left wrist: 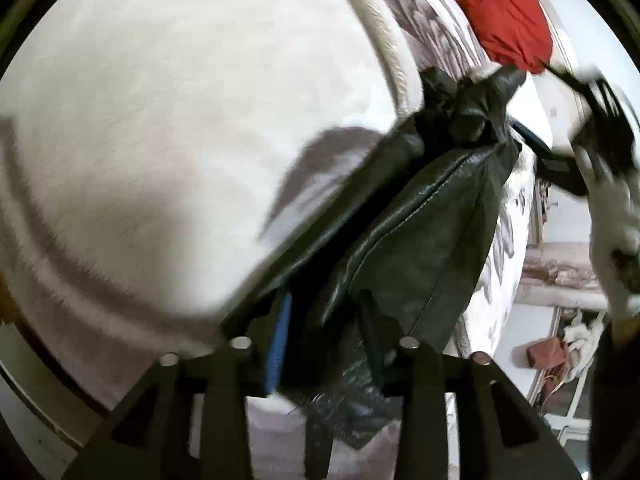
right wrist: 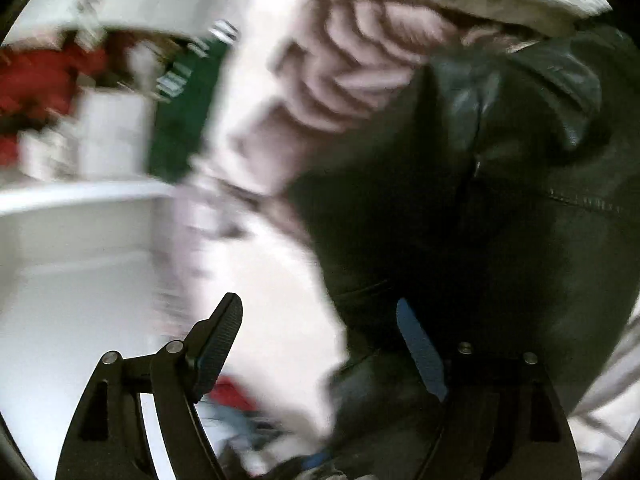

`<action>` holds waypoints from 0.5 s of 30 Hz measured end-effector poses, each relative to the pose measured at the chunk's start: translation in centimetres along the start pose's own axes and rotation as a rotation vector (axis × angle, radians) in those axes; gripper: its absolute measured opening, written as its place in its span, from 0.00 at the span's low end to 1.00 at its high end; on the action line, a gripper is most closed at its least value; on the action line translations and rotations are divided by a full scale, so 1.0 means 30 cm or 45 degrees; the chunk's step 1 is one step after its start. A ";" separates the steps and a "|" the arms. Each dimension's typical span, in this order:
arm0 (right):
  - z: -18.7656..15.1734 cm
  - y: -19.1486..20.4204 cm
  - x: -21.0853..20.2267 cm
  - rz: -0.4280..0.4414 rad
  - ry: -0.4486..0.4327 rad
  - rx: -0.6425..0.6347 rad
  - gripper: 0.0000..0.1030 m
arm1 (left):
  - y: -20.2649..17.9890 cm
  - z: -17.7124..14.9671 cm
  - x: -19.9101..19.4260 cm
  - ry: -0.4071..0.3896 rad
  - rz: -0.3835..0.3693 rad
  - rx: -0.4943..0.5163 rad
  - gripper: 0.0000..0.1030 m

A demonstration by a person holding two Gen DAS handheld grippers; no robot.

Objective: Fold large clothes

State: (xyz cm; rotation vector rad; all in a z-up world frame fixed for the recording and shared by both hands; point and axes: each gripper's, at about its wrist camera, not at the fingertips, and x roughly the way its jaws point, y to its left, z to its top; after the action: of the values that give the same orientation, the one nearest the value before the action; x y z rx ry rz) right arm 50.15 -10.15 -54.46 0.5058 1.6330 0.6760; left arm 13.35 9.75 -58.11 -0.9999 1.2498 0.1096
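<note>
A black leather jacket [left wrist: 420, 216] hangs stretched above a bed with a white cover [left wrist: 180, 120]. My left gripper [left wrist: 324, 340] is shut on the jacket's near edge; the leather bunches between its fingers. The other gripper [left wrist: 560, 148] shows at the far end of the jacket in the left wrist view, blurred. In the right wrist view the jacket [right wrist: 500, 200] fills the right side, with its collar and zip showing. My right gripper [right wrist: 320, 344] is open, its jaws wide apart, and the jacket lies against its right finger [right wrist: 420, 348].
A red cloth [left wrist: 500, 12] lies on the patterned bedding [left wrist: 424, 20] at the far end. A shelf with red and white items [right wrist: 60, 120] and a green object [right wrist: 180, 120] sit to the left. Clothes lie on the floor [right wrist: 240, 412].
</note>
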 end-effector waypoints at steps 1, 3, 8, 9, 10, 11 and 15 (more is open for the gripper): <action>-0.010 -0.031 -0.081 0.033 -0.054 0.018 0.80 | 0.008 -0.007 -0.005 -0.006 -0.005 -0.007 0.51; -0.033 -0.077 -0.188 -0.053 -0.138 0.003 0.80 | 0.016 -0.019 0.006 -0.019 -0.031 0.001 0.55; -0.152 -0.366 -0.312 -0.271 -0.142 0.065 0.80 | 0.018 0.055 0.094 0.006 0.007 0.057 0.63; -0.172 -0.434 -0.305 -0.274 -0.123 0.103 0.80 | 0.014 0.060 0.101 -0.005 0.002 0.060 0.64; -0.194 -0.512 -0.281 -0.258 -0.099 0.143 0.80 | 0.005 0.063 0.106 -0.022 0.017 0.063 0.64; -0.208 -0.556 -0.262 -0.241 -0.089 0.169 0.80 | -0.003 0.058 0.103 -0.036 0.031 0.070 0.64; -0.213 -0.713 -0.139 0.001 -0.078 0.311 0.81 | -0.041 0.021 0.084 -0.097 0.164 0.162 0.42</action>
State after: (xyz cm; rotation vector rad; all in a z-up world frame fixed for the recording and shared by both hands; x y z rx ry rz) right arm 45.55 -29.53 -65.33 0.6972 1.6663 0.4589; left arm 15.43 8.35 -59.51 -0.7988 1.2354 0.1650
